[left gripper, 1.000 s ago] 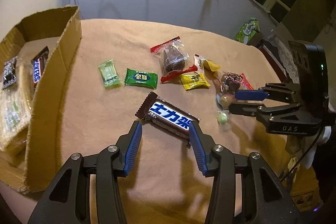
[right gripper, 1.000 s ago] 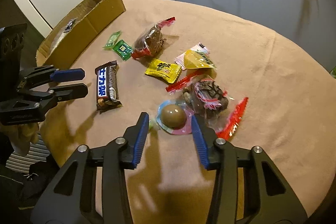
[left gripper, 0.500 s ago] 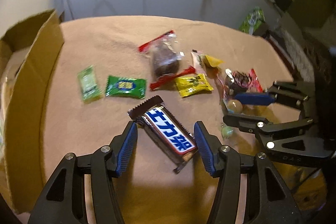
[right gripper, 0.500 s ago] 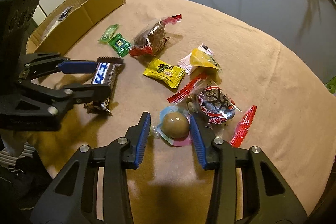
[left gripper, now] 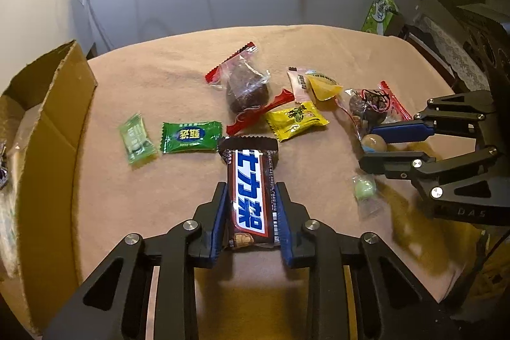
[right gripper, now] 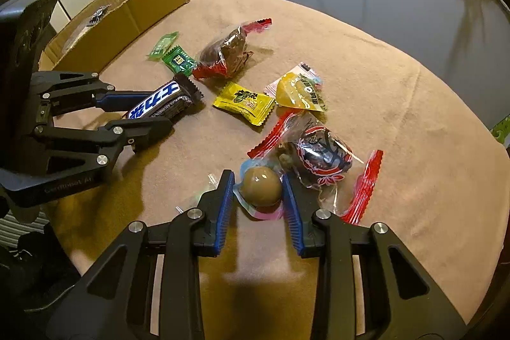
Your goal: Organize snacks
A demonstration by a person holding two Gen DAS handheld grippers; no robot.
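Note:
A brown chocolate bar [left gripper: 250,193] with a blue-and-white label lies lengthwise between my left gripper's [left gripper: 251,185] blue pads, which press on both its sides as the jaws are closing. The right wrist view shows that bar [right gripper: 159,104] tilted up in the left gripper [right gripper: 153,112]. My right gripper [right gripper: 257,176] straddles a brown ball candy [right gripper: 261,185] in a clear wrapper. Its jaws are closing: the right pad meets the ball, while a sliver of wrapper shows before the left pad. The left wrist view has the right gripper [left gripper: 368,146] with the ball [left gripper: 374,143] at its tips.
An open cardboard box [left gripper: 54,123] stands at the table's left edge with snacks inside. Two green candies [left gripper: 190,136], a yellow packet [left gripper: 296,118], two dark snacks in red-ended wrappers [left gripper: 247,86] and a small green sweet [left gripper: 363,190] lie on the tan cloth [left gripper: 159,78].
My left gripper moved forward over the chocolate bar and its jaws came together on it; the bar now lies in line with the fingers. The right jaws narrowed around the ball candy.

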